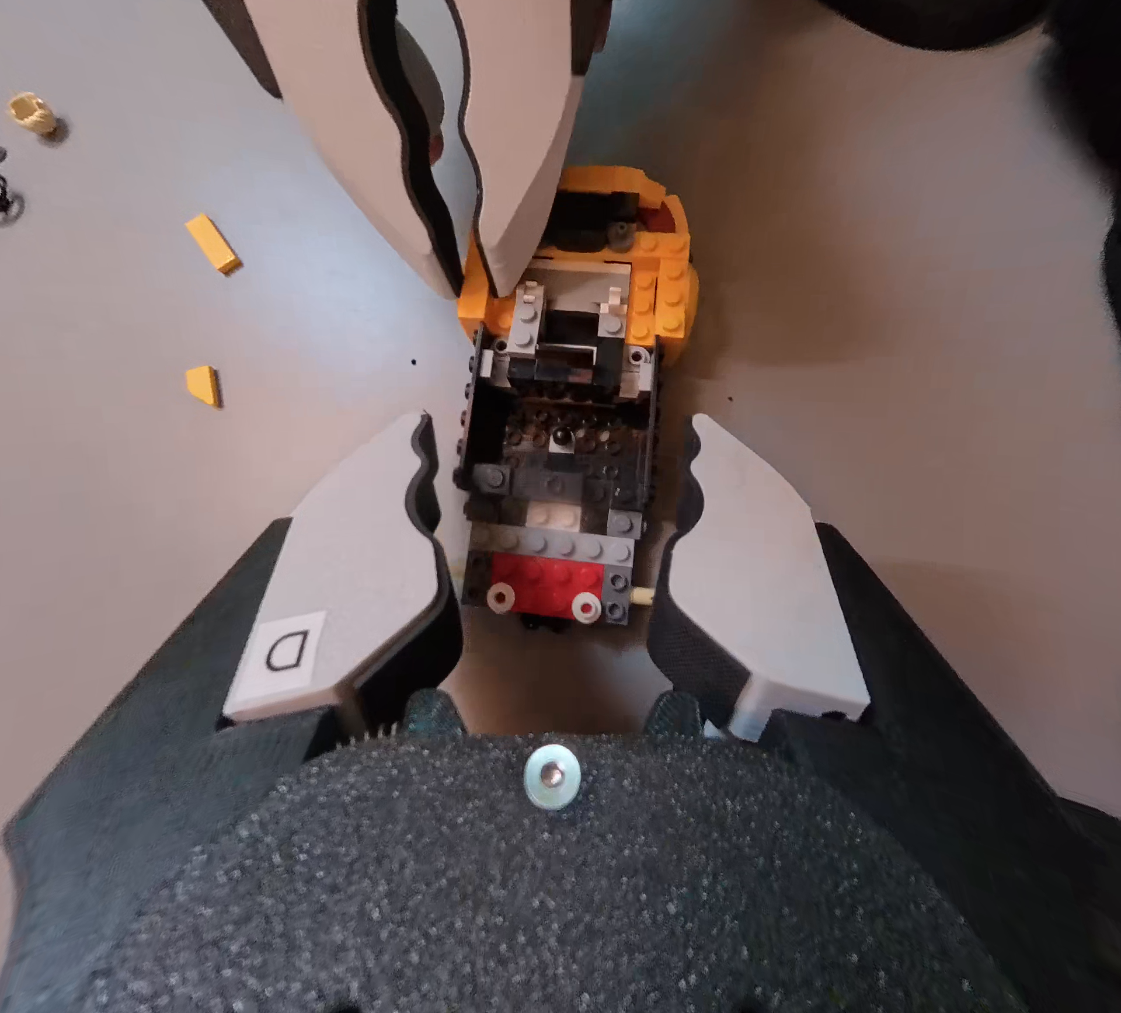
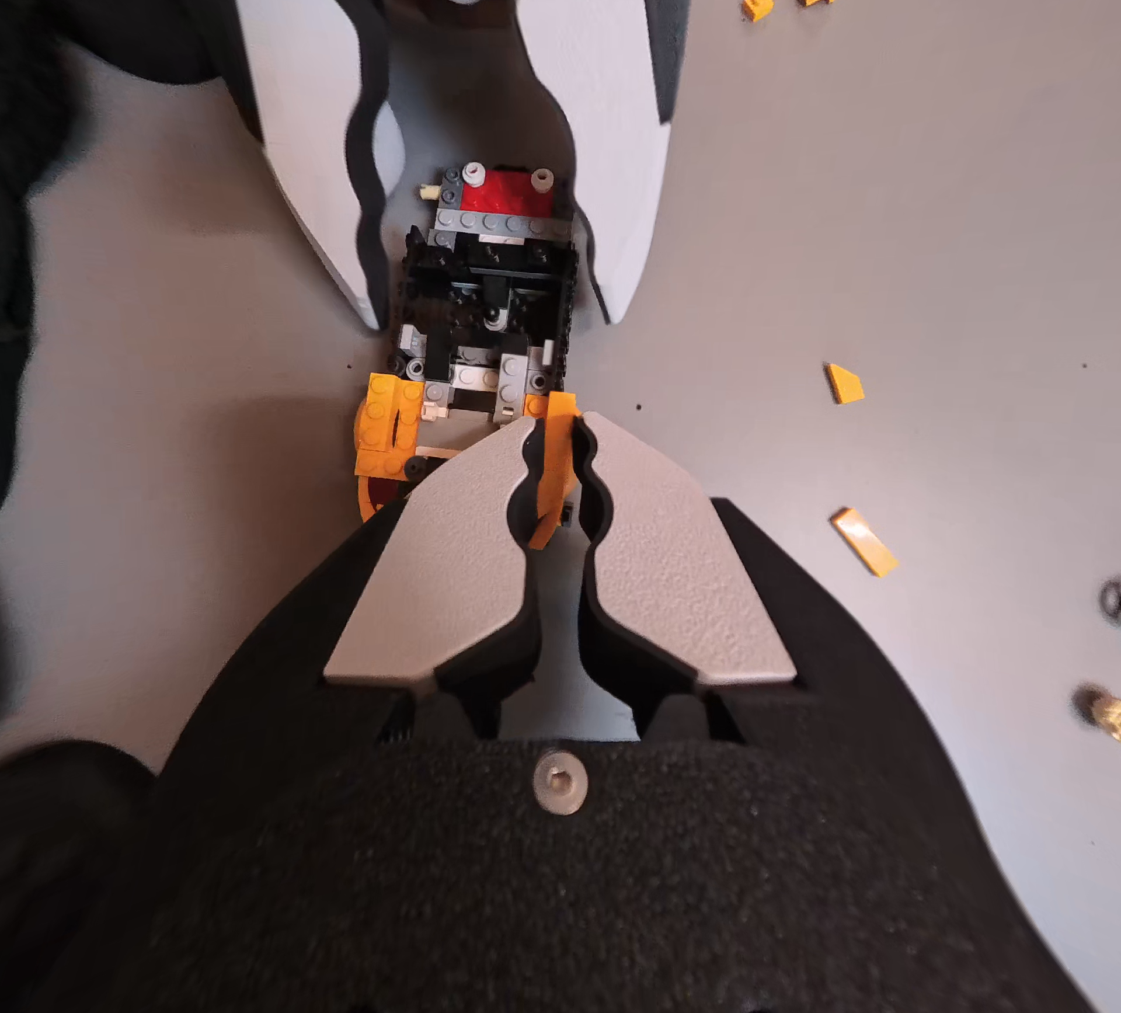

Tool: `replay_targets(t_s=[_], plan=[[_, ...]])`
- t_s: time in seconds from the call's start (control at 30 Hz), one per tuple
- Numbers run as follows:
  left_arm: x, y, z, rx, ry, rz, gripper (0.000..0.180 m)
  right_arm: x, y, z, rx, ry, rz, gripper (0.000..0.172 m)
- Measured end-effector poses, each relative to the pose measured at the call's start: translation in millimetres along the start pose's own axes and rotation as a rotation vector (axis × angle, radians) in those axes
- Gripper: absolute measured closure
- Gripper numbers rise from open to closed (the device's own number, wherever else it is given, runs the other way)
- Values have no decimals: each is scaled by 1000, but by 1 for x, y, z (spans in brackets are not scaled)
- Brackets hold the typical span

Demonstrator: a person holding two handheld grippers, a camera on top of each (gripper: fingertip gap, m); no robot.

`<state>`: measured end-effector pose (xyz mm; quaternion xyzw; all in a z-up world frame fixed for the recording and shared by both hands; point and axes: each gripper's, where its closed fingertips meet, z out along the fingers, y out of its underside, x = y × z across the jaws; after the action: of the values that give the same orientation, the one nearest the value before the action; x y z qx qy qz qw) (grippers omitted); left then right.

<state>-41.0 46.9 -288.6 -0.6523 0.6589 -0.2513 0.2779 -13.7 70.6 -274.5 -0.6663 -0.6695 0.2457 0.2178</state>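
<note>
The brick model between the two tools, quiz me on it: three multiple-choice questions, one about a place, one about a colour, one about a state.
1. Where do the two loose orange tiles lie on the table?
A. On top of the model
B. On the bare table beside the model
C. Between the left tool's fingers

2. What colour is the block at the model's end nearest the left tool?
A. Red
B. Blue
C. Green

3. How does the right tool stand?
A. Wide open above the table
B. Closed on an orange piece at the brick model's orange end
C. Closed on the red block

Answers: 1 B, both tiles rest on the table apart from the model. 2 A, the studded block there is red. 3 B, its pads pinch the orange piece.
</note>
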Motion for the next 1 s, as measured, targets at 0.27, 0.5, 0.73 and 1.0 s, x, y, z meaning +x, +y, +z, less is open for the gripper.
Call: replay_targets(t_s=[0.27,0.5,0.73,1.0], plan=[[5,1,8,-55,27,-54,117,-1,-3,1,43,49,-109,164],[7,0,9,-57,24,-40,118,-3,-4,-2,143,46,-96,164],[8,-2,8,-38,29,-21,117,-5,-7,-5,302,-21,70,165],[6,1,7,-94,-3,31,118,-4,-8,-5,358,-42,144,166]])
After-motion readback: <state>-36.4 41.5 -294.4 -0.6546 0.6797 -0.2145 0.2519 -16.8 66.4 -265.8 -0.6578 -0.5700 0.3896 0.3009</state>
